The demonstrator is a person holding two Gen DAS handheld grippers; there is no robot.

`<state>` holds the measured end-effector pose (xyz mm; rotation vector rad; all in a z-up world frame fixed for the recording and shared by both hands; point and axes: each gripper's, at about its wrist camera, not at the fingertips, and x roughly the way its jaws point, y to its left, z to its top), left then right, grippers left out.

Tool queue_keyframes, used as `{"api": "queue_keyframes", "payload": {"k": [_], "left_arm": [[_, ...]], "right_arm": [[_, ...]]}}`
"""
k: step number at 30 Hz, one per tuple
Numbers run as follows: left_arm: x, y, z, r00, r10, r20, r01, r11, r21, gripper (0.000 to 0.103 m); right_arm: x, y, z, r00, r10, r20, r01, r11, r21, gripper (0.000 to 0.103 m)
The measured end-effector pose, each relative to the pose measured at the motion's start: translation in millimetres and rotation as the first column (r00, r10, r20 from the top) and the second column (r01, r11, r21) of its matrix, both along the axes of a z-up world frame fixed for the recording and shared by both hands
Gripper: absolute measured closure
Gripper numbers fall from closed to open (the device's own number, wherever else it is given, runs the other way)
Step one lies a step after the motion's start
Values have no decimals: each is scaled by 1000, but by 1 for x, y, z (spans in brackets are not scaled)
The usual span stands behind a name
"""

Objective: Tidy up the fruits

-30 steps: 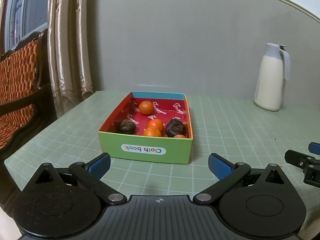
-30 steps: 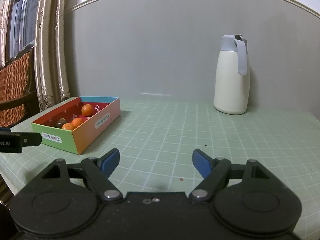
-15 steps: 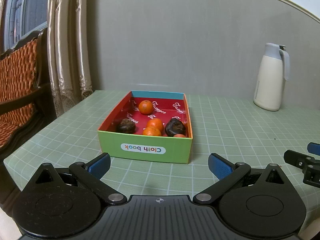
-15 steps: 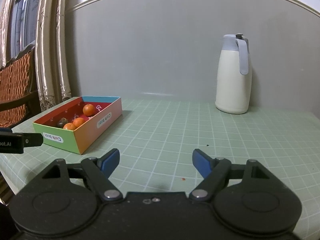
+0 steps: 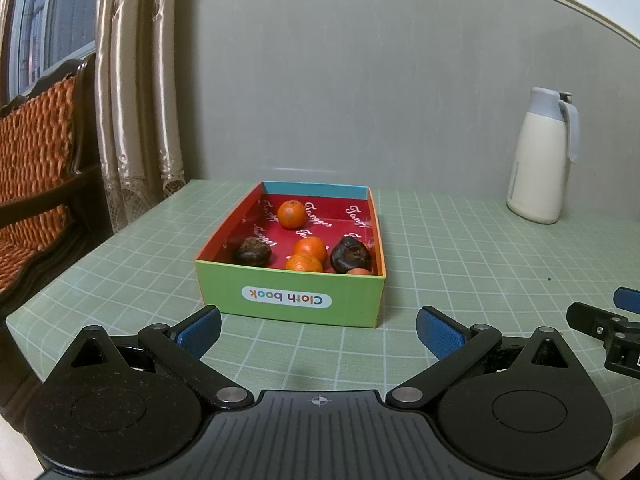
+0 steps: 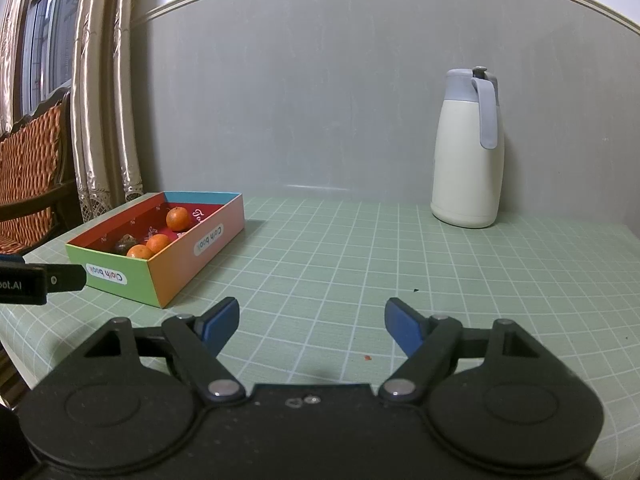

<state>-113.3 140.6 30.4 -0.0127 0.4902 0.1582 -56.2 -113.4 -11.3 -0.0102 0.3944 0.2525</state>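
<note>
My left gripper (image 5: 318,330) and right gripper (image 6: 312,326) hover low over the table (image 6: 360,264), tilted slightly down, both spread wide and empty. Ahead, the box (image 5: 292,300) holds oranges (image 5: 291,214) and dark fruits (image 5: 252,251); its front wall hides one orange piece (image 5: 359,272) almost entirely.

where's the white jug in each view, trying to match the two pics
Left wrist view: the white jug stands far right, against the grey wall, well right of the cloth book box.
Right wrist view: the jug stands right of centre at the back of the table, larger here, its grey handle turned toward the camera.
Shared landmark: the cloth book box, centred in the left view and at the left edge region in the right view.
</note>
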Motion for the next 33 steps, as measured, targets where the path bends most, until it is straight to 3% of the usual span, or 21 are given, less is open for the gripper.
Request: {"api": "queue_keyframes", "payload": {"k": [22, 29, 33], "left_arm": [[-2, -1, 0, 1000, 11, 19, -11, 1000, 15, 0], [-3, 0, 1, 999, -27, 28, 27, 1000, 1, 0], [0, 1, 0, 1000, -2, 12, 2, 1000, -18, 0]], "right_arm": [[1, -1, -1, 1000, 2, 0, -2, 1000, -3, 23], [2, -1, -1, 1000, 1, -2, -1, 1000, -3, 23], [2, -2, -1, 1000, 2, 0, -2, 1000, -3, 23]]}}
